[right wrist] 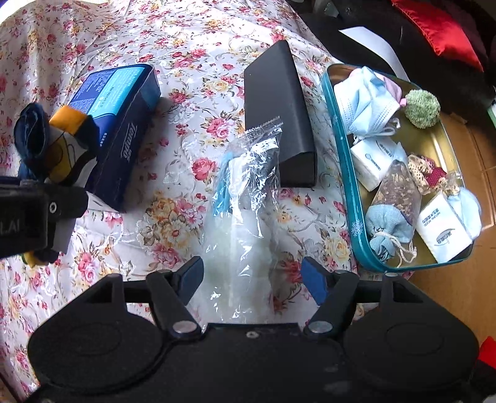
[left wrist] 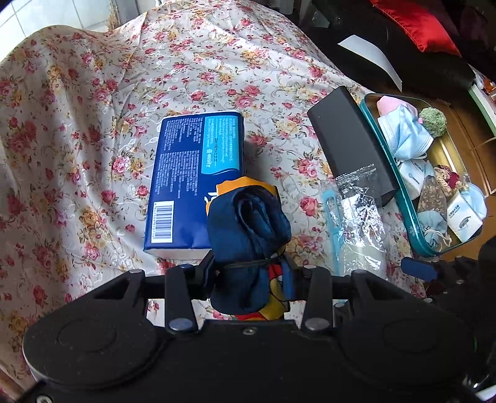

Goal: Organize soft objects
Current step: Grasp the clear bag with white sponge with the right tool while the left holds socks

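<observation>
My left gripper (left wrist: 251, 266) is shut on a rolled navy, orange and yellow cloth bundle (left wrist: 248, 235) and holds it above the floral cloth; the bundle also shows in the right wrist view (right wrist: 59, 145). My right gripper (right wrist: 252, 276) is open, its fingers either side of a clear plastic zip bag (right wrist: 245, 198) that lies on the cloth. A teal tin (right wrist: 341, 161) at the right holds face masks (right wrist: 369, 102), tissue packs (right wrist: 443, 235), small pouches (right wrist: 387, 223) and a green pompom (right wrist: 422, 108).
A blue tissue pack (left wrist: 192, 179) lies on the floral tablecloth (left wrist: 93, 124) just beyond the bundle. A black case (right wrist: 280, 124) lies between the zip bag and the tin. A red cushion (left wrist: 415, 21) and white paper (left wrist: 372, 59) are at the far right.
</observation>
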Demonstrator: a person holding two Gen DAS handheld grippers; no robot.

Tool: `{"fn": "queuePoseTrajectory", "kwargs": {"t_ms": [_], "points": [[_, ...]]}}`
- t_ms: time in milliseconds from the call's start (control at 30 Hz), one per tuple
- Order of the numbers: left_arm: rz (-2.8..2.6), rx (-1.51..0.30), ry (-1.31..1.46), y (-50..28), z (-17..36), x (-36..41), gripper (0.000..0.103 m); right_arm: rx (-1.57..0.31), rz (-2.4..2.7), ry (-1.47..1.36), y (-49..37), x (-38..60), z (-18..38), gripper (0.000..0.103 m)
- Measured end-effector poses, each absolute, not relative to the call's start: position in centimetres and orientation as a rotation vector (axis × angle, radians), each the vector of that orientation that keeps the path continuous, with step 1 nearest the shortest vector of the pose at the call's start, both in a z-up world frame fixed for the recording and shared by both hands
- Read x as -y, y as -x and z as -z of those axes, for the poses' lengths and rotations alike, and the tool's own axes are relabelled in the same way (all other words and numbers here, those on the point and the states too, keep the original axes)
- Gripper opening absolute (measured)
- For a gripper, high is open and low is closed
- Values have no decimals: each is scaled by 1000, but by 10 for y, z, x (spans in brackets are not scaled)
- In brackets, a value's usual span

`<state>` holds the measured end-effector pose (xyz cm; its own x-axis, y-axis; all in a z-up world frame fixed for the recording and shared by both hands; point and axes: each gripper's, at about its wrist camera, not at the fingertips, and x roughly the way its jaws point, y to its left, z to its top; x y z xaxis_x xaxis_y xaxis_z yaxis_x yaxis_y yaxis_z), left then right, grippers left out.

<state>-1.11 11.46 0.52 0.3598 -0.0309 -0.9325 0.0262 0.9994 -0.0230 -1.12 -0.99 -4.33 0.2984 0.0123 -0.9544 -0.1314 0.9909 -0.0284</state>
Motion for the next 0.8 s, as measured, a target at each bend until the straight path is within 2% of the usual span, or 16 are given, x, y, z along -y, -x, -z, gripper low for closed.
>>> {"fn": "queuePoseTrajectory", "kwargs": {"t_ms": [33, 67, 200, 567, 800], "points": [[32, -1204, 7, 12, -5, -114, 41, -1272, -99, 95, 11, 12, 44, 48], [28, -1206, 10, 13, -5, -114, 41, -1281, -106, 81, 10, 14, 45, 41], [6, -1216, 24, 17, -4, -115, 41, -1254, -128, 38, 13, 19, 39, 27], [-91, -1228, 87, 16, -6, -128, 41, -1101, -231, -142, 23, 43, 10, 24], [-104, -1218, 110, 7, -10, -123, 41, -1015, -290, -145, 33, 42, -4, 22]]}}
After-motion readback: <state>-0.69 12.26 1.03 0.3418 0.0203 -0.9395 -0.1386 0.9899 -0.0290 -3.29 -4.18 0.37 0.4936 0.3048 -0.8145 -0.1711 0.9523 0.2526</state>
